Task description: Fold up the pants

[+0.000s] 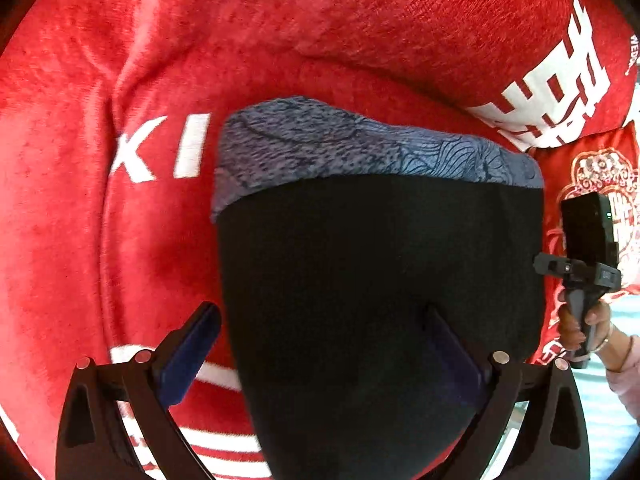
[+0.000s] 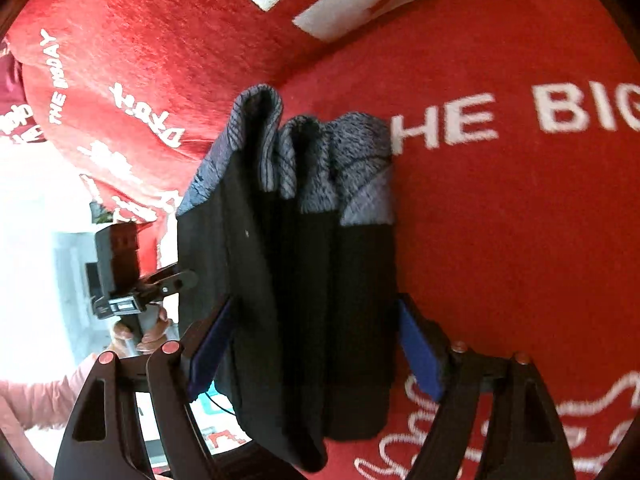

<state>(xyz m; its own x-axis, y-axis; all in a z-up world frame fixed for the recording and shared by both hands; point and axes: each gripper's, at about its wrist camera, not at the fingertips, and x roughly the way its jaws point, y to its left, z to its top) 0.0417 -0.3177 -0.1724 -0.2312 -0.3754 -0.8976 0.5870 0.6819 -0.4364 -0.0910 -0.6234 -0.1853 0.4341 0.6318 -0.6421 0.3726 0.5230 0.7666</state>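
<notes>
Left tool (image 1: 320,344) w/ jaws spread wide – nothing pinched, the black pants (image 1: 380,300) lie partly between its blue pads. Right tool (image 2: 316,340) also wide, straddling the bundle w/o pressing it. Pants sit folded into a narrow stack on the red blanket (image 1: 100,220) w/ white lettering, blue-grey patterned part (image 2: 320,152) at the far end. Person's hand (image 1: 584,328) on the right tool's grip at the frame edge.

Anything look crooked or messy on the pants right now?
The pants are bunched into uneven lengthwise pleats rather than lying flat on the red blanket. The blue-grey patterned end is rumpled. Nothing looks damaged.
</notes>
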